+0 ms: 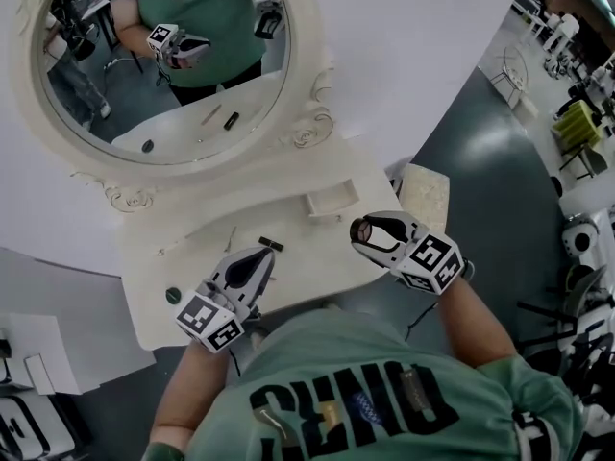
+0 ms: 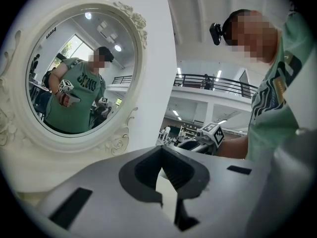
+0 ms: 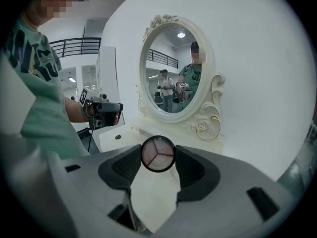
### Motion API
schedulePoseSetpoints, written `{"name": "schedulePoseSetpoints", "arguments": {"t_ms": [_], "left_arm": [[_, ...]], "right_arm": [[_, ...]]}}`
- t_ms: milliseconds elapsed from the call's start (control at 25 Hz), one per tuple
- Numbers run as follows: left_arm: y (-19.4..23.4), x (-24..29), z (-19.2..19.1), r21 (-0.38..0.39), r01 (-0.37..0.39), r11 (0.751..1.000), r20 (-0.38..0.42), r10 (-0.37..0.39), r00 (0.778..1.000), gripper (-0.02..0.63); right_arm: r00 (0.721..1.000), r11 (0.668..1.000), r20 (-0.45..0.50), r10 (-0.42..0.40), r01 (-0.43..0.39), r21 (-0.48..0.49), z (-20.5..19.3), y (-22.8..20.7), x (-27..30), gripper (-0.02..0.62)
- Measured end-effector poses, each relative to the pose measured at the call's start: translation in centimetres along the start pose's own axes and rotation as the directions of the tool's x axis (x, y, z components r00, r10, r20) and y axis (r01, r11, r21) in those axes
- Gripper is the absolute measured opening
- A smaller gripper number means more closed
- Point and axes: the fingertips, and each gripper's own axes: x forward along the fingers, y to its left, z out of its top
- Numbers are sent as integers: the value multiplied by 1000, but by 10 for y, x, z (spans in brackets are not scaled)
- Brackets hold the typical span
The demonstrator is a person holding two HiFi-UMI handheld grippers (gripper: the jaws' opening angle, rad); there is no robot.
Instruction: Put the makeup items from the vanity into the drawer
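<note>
Right gripper [image 1: 363, 230] clamps a round three-shade compact [image 3: 158, 153] over the near right edge of the vanity [image 1: 288, 195], near its small drawer [image 1: 332, 203]; left gripper [image 1: 267, 255], jaws together and empty, hovers by a black tube [image 1: 271, 244].

White vanity [image 1: 307, 248] with dark round pot [image 1: 173, 295], black tube [image 1: 271, 244], thin stick [image 1: 230, 239]

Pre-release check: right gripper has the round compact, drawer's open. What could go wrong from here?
1. The right gripper pinches the round compact only by its rim, near the fingers' tips; it could twist or slip out.
2. The drawer is small; an off-centre release may land on the vanity instead.
3. The left gripper sits close to a small black item near the front edge and might nudge it off.
</note>
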Motion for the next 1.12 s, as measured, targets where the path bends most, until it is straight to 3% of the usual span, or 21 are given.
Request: {"name": "schedulePoseSetpoints", "arguments": {"t_ms": [280, 560, 920, 1120], "left_arm": [[3, 8, -2, -8, 7, 1000, 3, -7, 1000, 8], [22, 40, -22, -22, 9, 1000, -23, -9, 1000, 8], [57, 86, -72, -85, -14, 996, -37, 11, 999, 8], [62, 95, -86, -89, -3, 996, -39, 0, 999, 8]], "right_arm": [[1000, 1000, -22, -5, 5, 2, 5, -12, 7, 229], [986, 999, -166, 4, 3, 44, -24, -54, 58, 229], [925, 988, -379, 32, 29, 153, -99, -121, 129, 229], [882, 989, -468, 47, 25, 146, -121, -133, 154, 229]]}}
